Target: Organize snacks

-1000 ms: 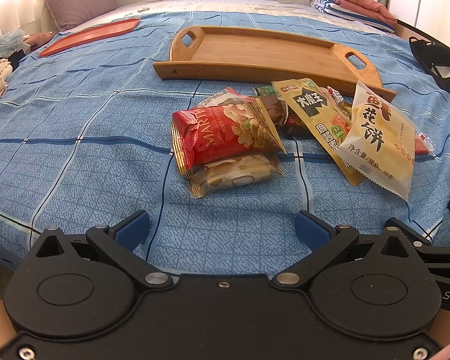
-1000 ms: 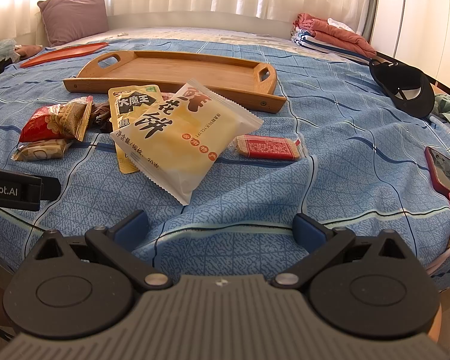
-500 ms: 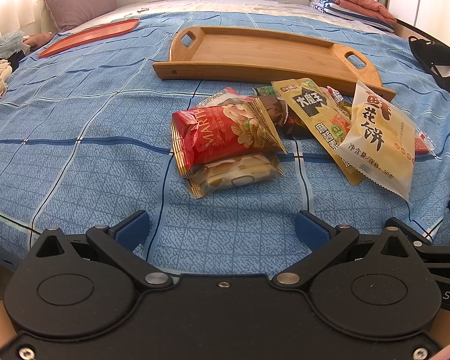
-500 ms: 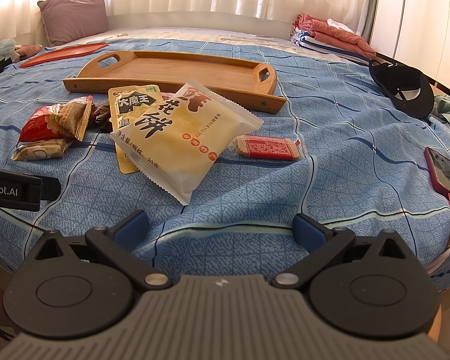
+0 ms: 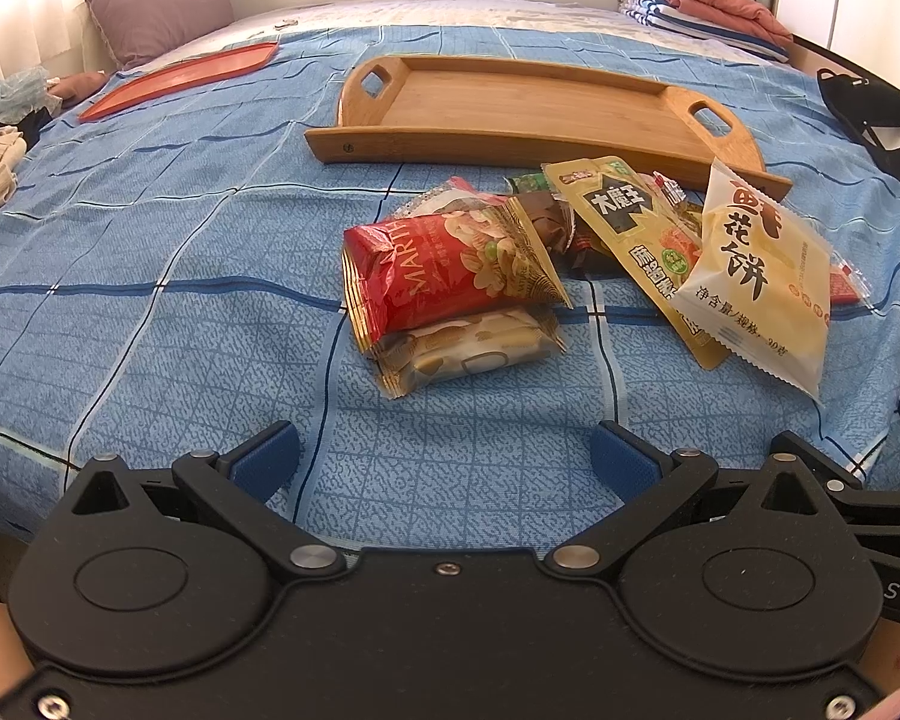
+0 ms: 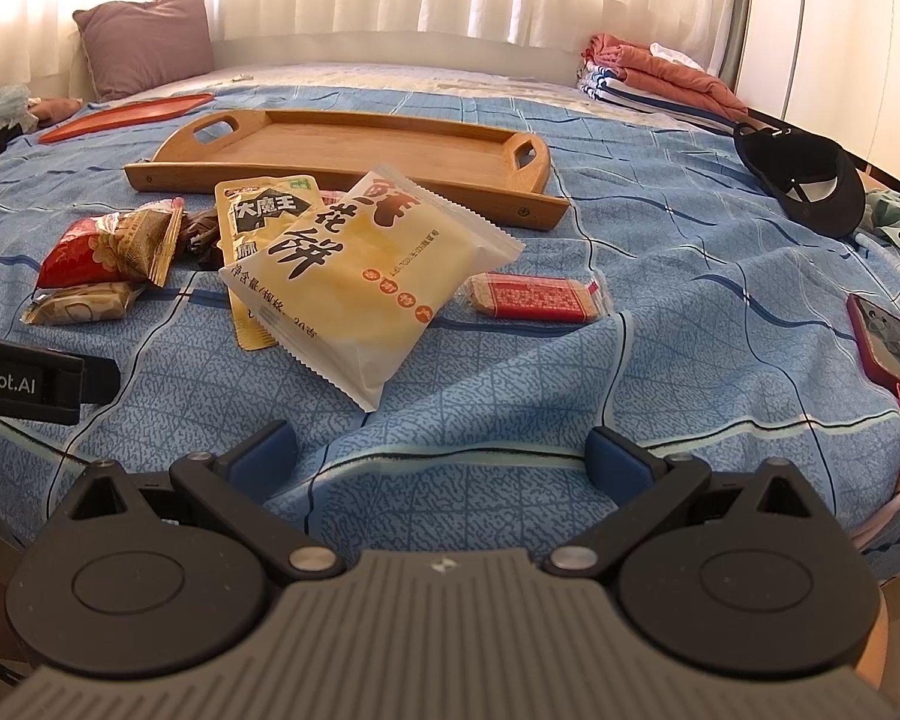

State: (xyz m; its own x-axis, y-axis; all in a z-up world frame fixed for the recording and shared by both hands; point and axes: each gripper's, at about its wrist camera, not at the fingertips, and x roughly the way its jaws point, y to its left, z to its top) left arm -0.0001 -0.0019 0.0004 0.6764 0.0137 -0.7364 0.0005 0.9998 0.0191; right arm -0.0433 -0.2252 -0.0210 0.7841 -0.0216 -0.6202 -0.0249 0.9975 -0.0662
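While held low over the blue bedspread (image 5: pixel 150 312), left gripper (image 5: pixel 444 450) spread wide, pinching nothing; red nut packet (image 5: pixel 444 276) lay just ahead, atop a pale biscuit packet (image 5: pixel 468 354). Farther right, right gripper (image 6: pixel 441 450) likewise spread and empty, yellow pastry bag (image 6: pixel 366 276) close ahead, red bar (image 6: pixel 537 298) ahead-right, bare wooden tray (image 6: pixel 354 150) beyond.
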